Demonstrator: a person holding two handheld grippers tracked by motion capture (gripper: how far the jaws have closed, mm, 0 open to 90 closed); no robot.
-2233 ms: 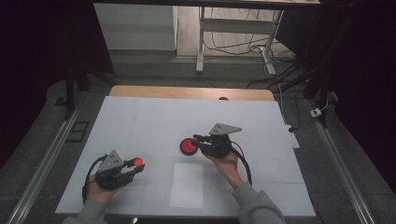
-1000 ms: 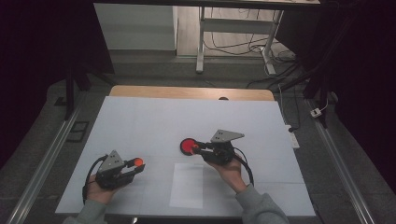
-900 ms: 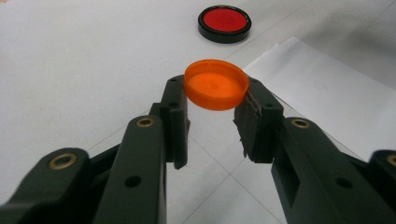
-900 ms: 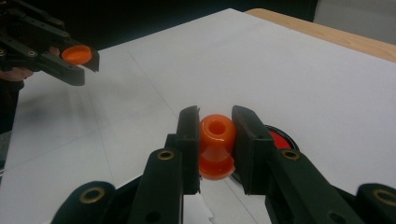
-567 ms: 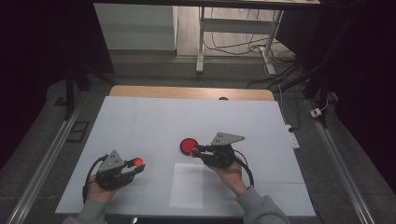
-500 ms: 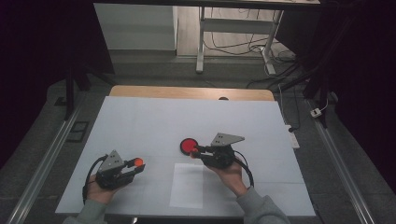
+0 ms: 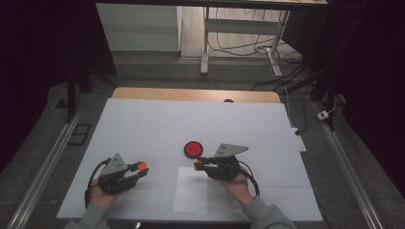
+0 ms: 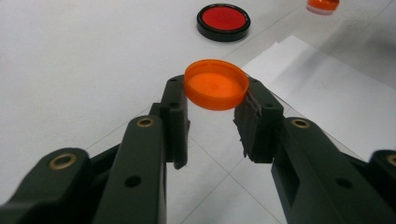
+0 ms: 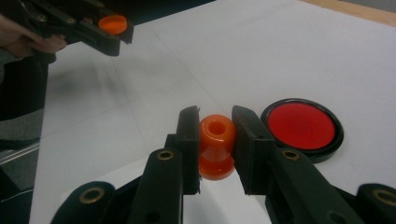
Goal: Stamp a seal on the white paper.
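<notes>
My left gripper (image 7: 140,168) rests at the near left of the white table and is shut on a flat orange cap (image 8: 215,84), pinched by its rim between the pads. My right gripper (image 7: 198,165) sits near the middle and is shut on a small orange spool-shaped piece (image 9: 216,140) that has a hole in its top and a flared base. A red disc with a black rim (image 7: 193,149) lies flat just beyond the right gripper's tips. In the right gripper view the left gripper (image 9: 114,28) with its cap (image 9: 113,23) is at the upper left.
A white paper sheet (image 7: 191,191) lies on the table (image 7: 143,119) between the two hands, near the front edge. A wooden strip (image 7: 191,94) runs along the far edge. Table legs and cables stand on the floor beyond.
The right gripper has drawn back a little toward the person, away from the red disc, with the orange piece still held. The left gripper has stayed put.
</notes>
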